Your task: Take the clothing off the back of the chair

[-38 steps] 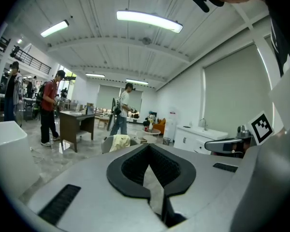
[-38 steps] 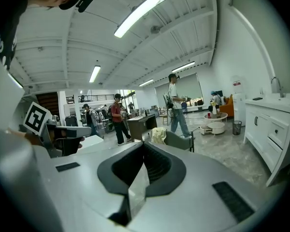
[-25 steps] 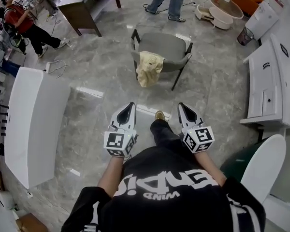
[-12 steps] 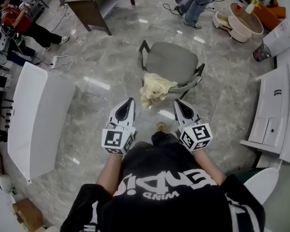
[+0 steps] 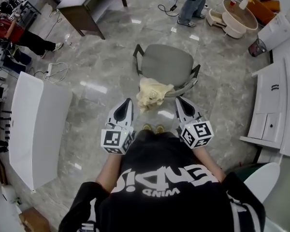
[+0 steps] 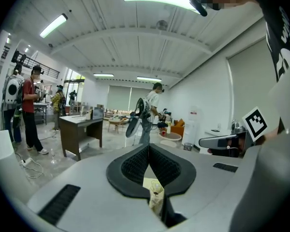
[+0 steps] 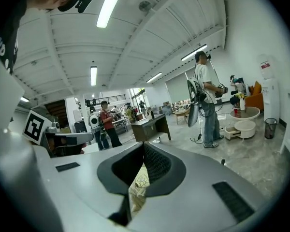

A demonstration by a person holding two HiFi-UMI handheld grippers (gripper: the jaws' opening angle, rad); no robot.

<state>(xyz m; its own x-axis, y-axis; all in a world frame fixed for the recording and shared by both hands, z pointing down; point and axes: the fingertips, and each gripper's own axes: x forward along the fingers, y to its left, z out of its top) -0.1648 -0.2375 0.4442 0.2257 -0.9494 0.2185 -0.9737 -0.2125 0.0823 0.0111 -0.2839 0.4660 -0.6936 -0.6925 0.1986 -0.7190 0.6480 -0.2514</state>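
Note:
A grey chair stands on the marble floor ahead of me. Cream clothing hangs over its back, on the side nearest me. My left gripper is just left of the clothing and my right gripper just right of it; both are held apart from it. Each is shut with nothing in it. In the left gripper view, the clothing shows low through the gap behind the closed jaw tips of the left gripper. In the right gripper view, the clothing shows the same way behind the right gripper.
A white table stands to my left and a white cabinet to my right. Beyond the chair are a brown desk, a standing person, a round low table and a waste bin. A cable lies on the floor.
I have walked toward the chair, so the chair and clothing now sit close in front of both gripper tips. Both grippers stayed shut and level with each other.

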